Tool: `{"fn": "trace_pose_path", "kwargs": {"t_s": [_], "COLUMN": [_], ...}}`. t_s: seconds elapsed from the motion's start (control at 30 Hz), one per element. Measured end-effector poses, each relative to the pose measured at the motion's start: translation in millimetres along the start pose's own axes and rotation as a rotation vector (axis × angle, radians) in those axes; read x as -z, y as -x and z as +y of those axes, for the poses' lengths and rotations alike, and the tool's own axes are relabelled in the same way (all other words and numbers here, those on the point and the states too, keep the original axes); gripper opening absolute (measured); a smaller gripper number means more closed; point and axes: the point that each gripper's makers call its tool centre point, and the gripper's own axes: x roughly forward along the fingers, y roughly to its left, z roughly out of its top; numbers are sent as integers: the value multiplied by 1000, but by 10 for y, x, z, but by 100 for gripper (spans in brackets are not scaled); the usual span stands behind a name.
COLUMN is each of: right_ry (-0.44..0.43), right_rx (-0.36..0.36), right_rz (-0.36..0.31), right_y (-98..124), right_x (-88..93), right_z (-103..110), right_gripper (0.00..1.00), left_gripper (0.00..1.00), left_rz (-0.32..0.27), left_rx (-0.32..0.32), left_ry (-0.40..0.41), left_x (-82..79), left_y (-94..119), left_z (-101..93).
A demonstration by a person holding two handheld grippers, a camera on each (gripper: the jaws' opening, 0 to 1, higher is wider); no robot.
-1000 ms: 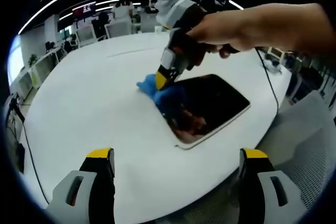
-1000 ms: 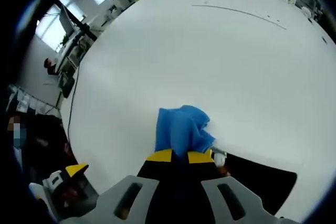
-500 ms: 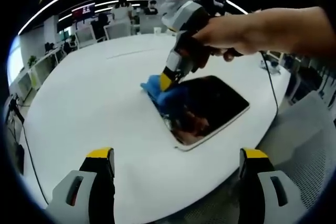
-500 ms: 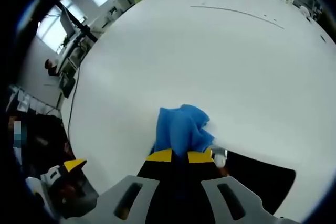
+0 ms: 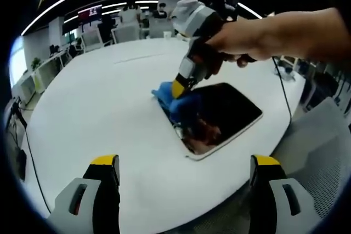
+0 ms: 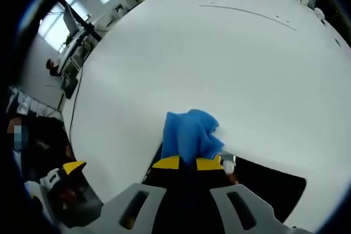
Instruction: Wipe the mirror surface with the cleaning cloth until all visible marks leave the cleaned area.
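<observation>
Right tongs point(image 6: 187, 163) clamping blue cloth point(image 6: 189, 135), pressing it on mirror point(image 5: 222, 113) corner; left tongs point(image 5: 185, 182) hanging wide apart, holding nothing, over bench point(image 5: 98, 108).

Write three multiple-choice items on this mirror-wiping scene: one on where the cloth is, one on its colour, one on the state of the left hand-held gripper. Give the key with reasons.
1. Where is the cleaning cloth?
A. At a corner of the mirror, partly on the table
B. On the floor
C. Draped over a chair

2. What colour is the cloth?
A. Red
B. Blue
C. White

3. What state is the left hand-held gripper in?
A. Shut on the cloth
B. Shut on the mirror
C. Open, holding nothing

Key: 1 A, the cloth sits bunched at the mirror's corner under the right hand-held gripper. 2 B, it shows blue in both views. 3 C, its jaws stand wide apart above the near table edge.
</observation>
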Motion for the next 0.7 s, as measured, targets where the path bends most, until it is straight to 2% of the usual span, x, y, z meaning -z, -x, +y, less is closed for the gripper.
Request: {"fn": "trace_pose_path", "kwargs": {"t_s": [0.33,0.7], "right_ry": [-43,-45], "right_rx": [10,18], "right_rz": [3,3], "right_y": [86,79], "right_x": [85,77], "right_z": [-185,-224], "right_gripper": [2,2], "left_gripper": [100,100], "left_rz": [-5,-4], "left_rx": [2,0], "left_ry": [-4,-8], "left_x": [-9,-2], "left_y": [-9,-5], "left_z": [-5,-4]}}
